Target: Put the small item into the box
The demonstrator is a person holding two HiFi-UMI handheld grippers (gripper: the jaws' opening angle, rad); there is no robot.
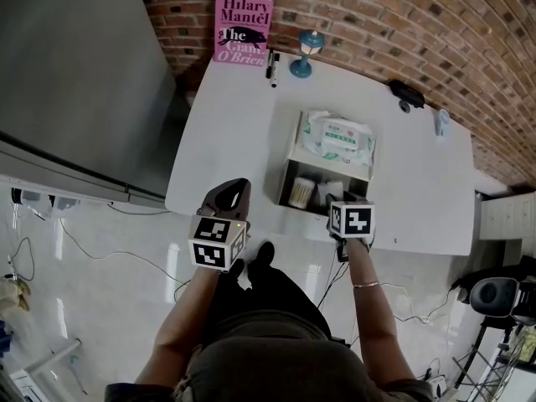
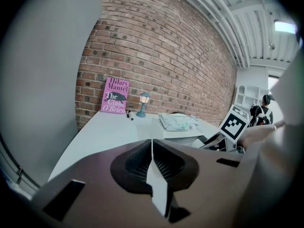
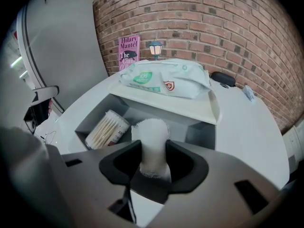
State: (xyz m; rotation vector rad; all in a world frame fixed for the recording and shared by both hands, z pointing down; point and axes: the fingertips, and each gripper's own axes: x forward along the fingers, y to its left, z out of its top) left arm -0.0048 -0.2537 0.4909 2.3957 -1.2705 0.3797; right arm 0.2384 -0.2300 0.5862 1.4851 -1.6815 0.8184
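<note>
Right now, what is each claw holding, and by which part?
Right claw grips a white fabric roll by one end; left claw is shut, empty.

Box at centre table, and everything lines up around it!

The white open-fronted box (image 1: 331, 171) sits on the white table (image 1: 226, 132). The soft pack of wet wipes (image 1: 339, 138) lies on its top, and a round tub of cotton swabs (image 1: 300, 193) lies inside at the left. Behind the box, a pink paperback (image 1: 243, 29) leans on the brick wall (image 1: 377, 15), with a black marker (image 1: 272, 67) and a blue lantern figurine (image 1: 306, 54) before it. At the box's open front, the right gripper (image 3: 153, 160) has a white gauze roll (image 3: 152, 137) between its jaws. The left gripper (image 1: 234, 189) is front-left of the box.
</note>
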